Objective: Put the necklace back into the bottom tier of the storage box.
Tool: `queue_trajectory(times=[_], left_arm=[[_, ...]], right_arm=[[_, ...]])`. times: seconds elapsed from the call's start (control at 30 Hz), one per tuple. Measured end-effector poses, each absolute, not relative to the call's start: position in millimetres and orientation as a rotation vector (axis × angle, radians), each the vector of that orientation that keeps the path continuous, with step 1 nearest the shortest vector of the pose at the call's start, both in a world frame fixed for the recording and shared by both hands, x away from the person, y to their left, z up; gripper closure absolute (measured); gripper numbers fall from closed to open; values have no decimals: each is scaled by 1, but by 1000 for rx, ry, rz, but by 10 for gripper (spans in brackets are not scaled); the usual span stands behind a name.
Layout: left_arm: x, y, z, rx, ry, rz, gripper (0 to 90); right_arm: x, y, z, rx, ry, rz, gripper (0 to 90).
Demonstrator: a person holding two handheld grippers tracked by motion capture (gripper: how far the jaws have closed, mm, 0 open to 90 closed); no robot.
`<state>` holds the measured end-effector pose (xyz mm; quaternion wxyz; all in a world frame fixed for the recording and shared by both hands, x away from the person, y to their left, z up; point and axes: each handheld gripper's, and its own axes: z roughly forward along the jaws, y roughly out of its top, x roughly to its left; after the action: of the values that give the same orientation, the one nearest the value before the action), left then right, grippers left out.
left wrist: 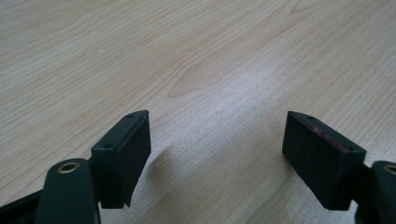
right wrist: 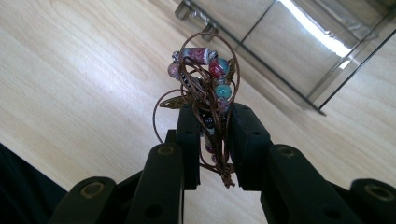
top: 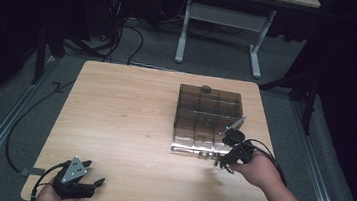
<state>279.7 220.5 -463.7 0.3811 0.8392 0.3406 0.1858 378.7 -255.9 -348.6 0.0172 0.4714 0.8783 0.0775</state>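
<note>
- The left gripper (top: 89, 178) sits at the near left corner of the table (top: 124, 120), the person's left hand (top: 48, 198) under it at the table's edge. In the left gripper view its two black jaws stand wide apart with nothing but bare wood grain between and ahead of them — it looks parked, kept well apart from the work so the other hand has room.
- Ahead and to the right of that idle gripper, across a broad stretch of bare tabletop, stands a smoky clear compartment box (top: 207, 118). Thin walls divide it into cells, and a small dark knob-like thing (top: 206, 89) sits at its far edge. I cannot tell whether a lid covers it.
- The right gripper (top: 221, 161) is just beside the box's near right corner, held by the right hand (top: 259, 170) with the cable trailing back along the forearm.
- In the right gripper view the jaws are pressed together on a beaded cord bracelet (right wrist: 205, 88): thin brown cord bunched between the pads, its loops and red, teal and purple beads standing up past the jaw tips. Pinching the bunched cord rather than a single bead probably keeps the whole tangle together.
- Beyond the beads in that view lies the box's glassy wall and corner — my guess is that the bracelet belongs to one of the near cells, going in or coming out.
</note>
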Motion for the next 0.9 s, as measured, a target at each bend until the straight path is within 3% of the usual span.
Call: queue_trajectory(times=[0.9], left_arm=[[280,220,-464,2141,866,472,239]], right_arm=[[429,-233,-344,1439,2729,239,752]])
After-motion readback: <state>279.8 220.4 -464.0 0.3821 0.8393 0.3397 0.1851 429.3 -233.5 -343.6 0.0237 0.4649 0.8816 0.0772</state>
